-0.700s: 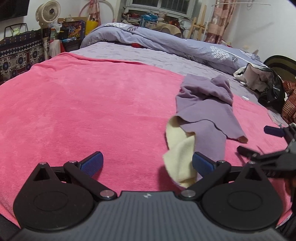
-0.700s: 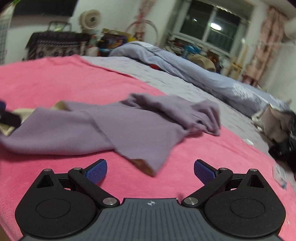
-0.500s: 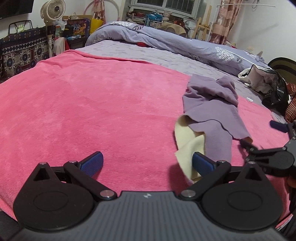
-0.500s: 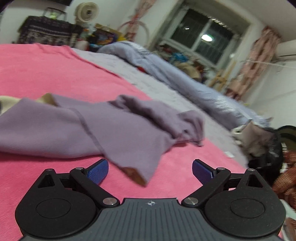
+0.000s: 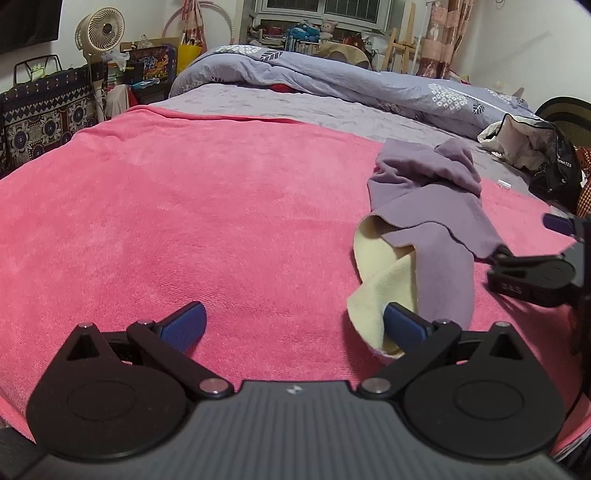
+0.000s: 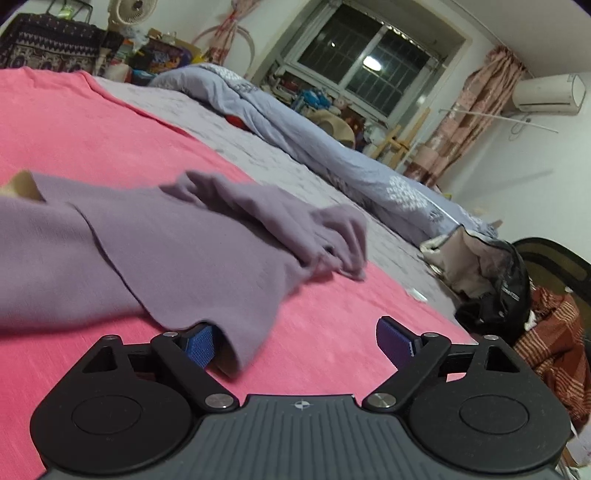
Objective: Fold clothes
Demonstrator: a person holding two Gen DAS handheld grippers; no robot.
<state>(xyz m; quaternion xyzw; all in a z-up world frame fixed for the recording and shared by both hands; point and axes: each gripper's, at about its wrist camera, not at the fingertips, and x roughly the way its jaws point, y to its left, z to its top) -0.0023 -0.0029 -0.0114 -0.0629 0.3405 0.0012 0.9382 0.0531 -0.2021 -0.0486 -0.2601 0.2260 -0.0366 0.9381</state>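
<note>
A crumpled purple garment (image 5: 436,206) with a pale yellow lining (image 5: 384,280) lies on the pink blanket (image 5: 184,206), right of centre. My left gripper (image 5: 293,325) is open, its right finger at the garment's near yellow edge. My right gripper (image 6: 299,341) is open; a purple corner of the garment (image 6: 177,251) drapes against its left finger. The right gripper also shows in the left wrist view (image 5: 532,273), at the garment's right edge.
A grey-blue duvet (image 5: 351,77) lies bunched across the back of the bed. A black bag with clothes (image 6: 491,273) and a red plaid cloth (image 6: 550,339) sit at the right. A fan (image 5: 99,33) and boxes stand at the back left.
Both grippers moved closer to the garment. The right gripper tilted and came up to the purple corner, which now lies against its left finger. Both stay open.
</note>
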